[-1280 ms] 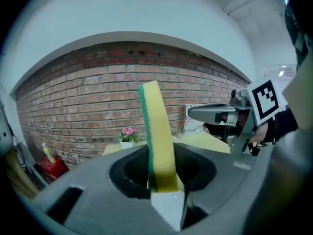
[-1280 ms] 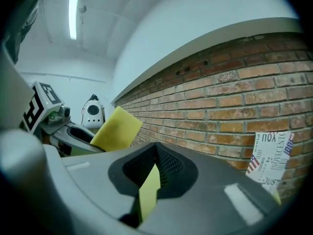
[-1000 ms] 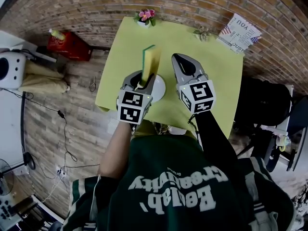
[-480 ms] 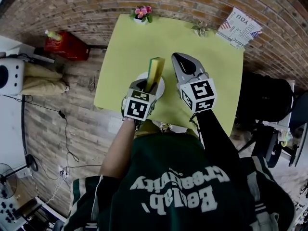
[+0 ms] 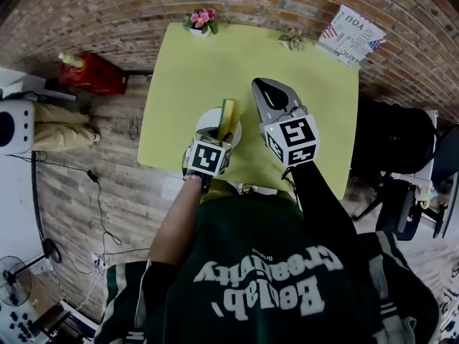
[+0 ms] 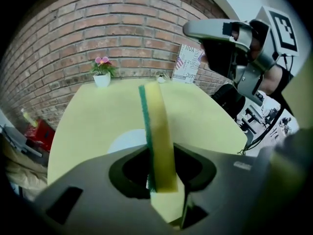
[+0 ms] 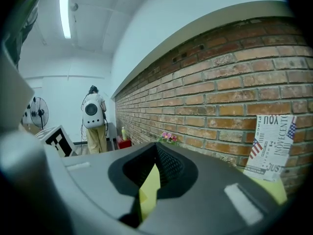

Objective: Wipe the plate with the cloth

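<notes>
A white plate (image 5: 209, 120) lies near the front left edge of the yellow-green table (image 5: 193, 63). My left gripper (image 5: 219, 132) is shut on a yellow sponge with a green scouring side (image 5: 229, 117). The sponge stands on edge and reaches out over the plate. In the left gripper view the sponge (image 6: 159, 131) rises between the jaws and hides part of the plate (image 6: 123, 140). My right gripper (image 5: 267, 90) hangs above the table right of the plate, jaws together, holding nothing. It also shows at the upper right of the left gripper view (image 6: 205, 29).
A pink flower pot (image 5: 201, 20), a small plant (image 5: 290, 40) and a printed flag card (image 5: 351, 34) stand along the table's far edge by the brick wall. A red box (image 5: 93, 72) sits on the floor at left, a black chair (image 5: 391, 145) at right.
My left gripper has drawn back and lower with the sponge, which now sits over the plate. The right gripper has hardly moved.
</notes>
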A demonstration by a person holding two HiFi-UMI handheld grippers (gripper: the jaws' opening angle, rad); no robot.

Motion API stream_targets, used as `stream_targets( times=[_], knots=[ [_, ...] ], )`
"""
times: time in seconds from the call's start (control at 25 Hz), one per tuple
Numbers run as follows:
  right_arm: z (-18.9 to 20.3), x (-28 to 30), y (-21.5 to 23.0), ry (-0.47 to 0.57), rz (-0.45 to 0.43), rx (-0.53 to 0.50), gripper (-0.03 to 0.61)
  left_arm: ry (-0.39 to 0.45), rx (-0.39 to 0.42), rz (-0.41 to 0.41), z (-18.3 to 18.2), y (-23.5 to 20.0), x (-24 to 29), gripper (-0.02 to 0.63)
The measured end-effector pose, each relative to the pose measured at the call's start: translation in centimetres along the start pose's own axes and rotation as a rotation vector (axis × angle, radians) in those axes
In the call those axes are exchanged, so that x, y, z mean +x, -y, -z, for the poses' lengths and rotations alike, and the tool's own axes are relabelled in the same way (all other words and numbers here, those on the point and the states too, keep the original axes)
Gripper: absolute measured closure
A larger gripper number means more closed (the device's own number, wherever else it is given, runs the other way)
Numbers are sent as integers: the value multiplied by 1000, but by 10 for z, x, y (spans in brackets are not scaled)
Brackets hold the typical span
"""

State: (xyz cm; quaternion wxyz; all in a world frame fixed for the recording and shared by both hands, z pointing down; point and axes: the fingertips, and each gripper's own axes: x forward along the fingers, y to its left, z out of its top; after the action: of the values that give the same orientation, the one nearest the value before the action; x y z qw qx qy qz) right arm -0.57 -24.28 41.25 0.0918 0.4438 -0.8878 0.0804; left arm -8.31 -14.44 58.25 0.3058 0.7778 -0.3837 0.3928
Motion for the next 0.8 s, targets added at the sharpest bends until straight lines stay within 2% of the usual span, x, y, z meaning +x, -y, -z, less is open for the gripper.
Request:
stream_targets(
  times=[0.28,0.4,0.52,0.8],
  knots=[
    [3,-5,2,-11,4,-6,565,-108,23,7,20,11,21,479],
    [4,-8,1,-13,2,-9,565,-71,30,2,15,11,30,479],
    [3,-11,1,-9,2,7,565,-114,27,-14,22,11,29,479],
    [3,-13,-4,-14,-7,-9,565,-119,4,-51,26,-2,24,479]
  ],
)
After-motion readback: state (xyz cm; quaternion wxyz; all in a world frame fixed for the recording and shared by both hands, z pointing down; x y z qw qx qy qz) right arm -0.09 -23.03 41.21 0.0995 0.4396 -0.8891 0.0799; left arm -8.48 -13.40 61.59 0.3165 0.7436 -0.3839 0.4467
